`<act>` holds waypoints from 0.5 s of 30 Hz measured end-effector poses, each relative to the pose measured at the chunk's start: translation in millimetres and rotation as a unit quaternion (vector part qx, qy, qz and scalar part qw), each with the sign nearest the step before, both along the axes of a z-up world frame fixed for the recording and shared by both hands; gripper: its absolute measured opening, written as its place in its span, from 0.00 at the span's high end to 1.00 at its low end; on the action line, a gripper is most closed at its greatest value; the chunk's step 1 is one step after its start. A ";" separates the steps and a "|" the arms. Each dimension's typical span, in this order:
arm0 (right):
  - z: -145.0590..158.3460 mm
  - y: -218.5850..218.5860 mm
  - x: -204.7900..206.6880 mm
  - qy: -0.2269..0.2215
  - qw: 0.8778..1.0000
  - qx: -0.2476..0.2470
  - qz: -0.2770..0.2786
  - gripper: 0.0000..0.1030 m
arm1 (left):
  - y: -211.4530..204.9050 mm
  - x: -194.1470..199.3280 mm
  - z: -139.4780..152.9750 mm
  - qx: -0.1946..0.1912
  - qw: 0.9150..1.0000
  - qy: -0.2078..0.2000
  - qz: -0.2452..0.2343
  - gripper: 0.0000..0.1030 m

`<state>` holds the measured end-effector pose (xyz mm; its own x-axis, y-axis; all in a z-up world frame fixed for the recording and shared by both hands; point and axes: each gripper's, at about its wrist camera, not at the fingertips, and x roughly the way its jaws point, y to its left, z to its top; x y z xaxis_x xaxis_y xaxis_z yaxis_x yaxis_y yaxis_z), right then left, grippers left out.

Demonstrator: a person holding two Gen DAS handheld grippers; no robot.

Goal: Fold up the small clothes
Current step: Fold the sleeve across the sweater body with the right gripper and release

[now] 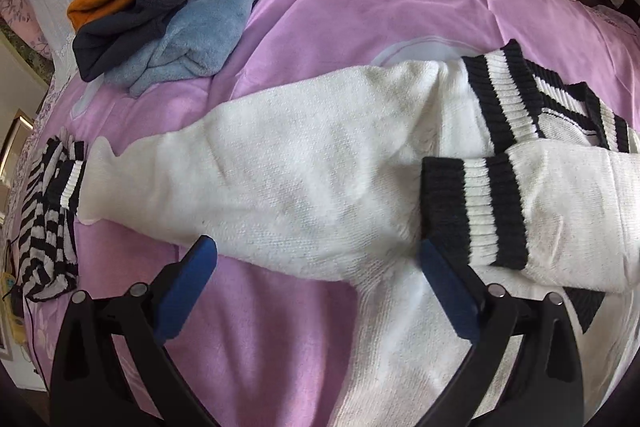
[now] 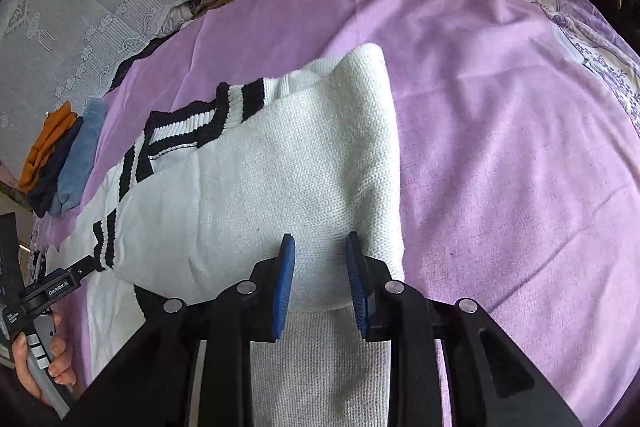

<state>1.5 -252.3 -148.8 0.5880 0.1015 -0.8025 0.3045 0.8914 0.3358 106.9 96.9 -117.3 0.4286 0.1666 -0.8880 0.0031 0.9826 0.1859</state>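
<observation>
The white knit sweater (image 1: 304, 179) with black-and-white ribbed trim lies across the purple sheet (image 1: 360, 11) of the bed, and its folding looks partly done. On the right side, one sleeve is already turned in over the body, so that its striped cuff (image 1: 476, 211) rests on the white knit. The other sleeve stretches out flat toward the left, its cuff reaching a striped black-and-white garment (image 1: 44, 219) at the bed's edge. In the right wrist view the folded edge of the sweater (image 2: 280, 187) forms a raised, doubled layer.

Judging from this, the outstretched sleeve and the final halving of the body are left to do. A pile of folded clothes (image 1: 168, 7), orange, dark navy and light blue, sits well apart at the far left, which suggests earlier items are finished; the striped garment probably waits its turn.

The left gripper (image 1: 316, 291) hovers with its jaws spread wide above the sweater's lower hem, gripping nothing. The right gripper (image 2: 320, 287) stands partly parted astride the sweater's near edge; whether its pads pinch cloth is hard to say, though a gap shows.

No container is in view; everything lies directly on the bed.
</observation>
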 end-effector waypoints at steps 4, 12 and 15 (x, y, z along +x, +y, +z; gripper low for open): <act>15.3 4.4 -4.9 -0.013 1.000 -0.004 -0.003 0.73 | 36.7 -17.9 4.4 -0.023 0.999 -0.004 0.026 0.04; 47.7 66.8 6.0 -0.039 0.997 0.000 0.062 0.72 | 157.3 -29.8 10.4 -0.072 0.989 -0.010 0.130 0.04; 59.3 112.6 15.2 -0.043 0.993 -0.002 0.113 0.70 | 208.7 -25.1 10.3 -0.108 0.977 -0.015 0.181 0.04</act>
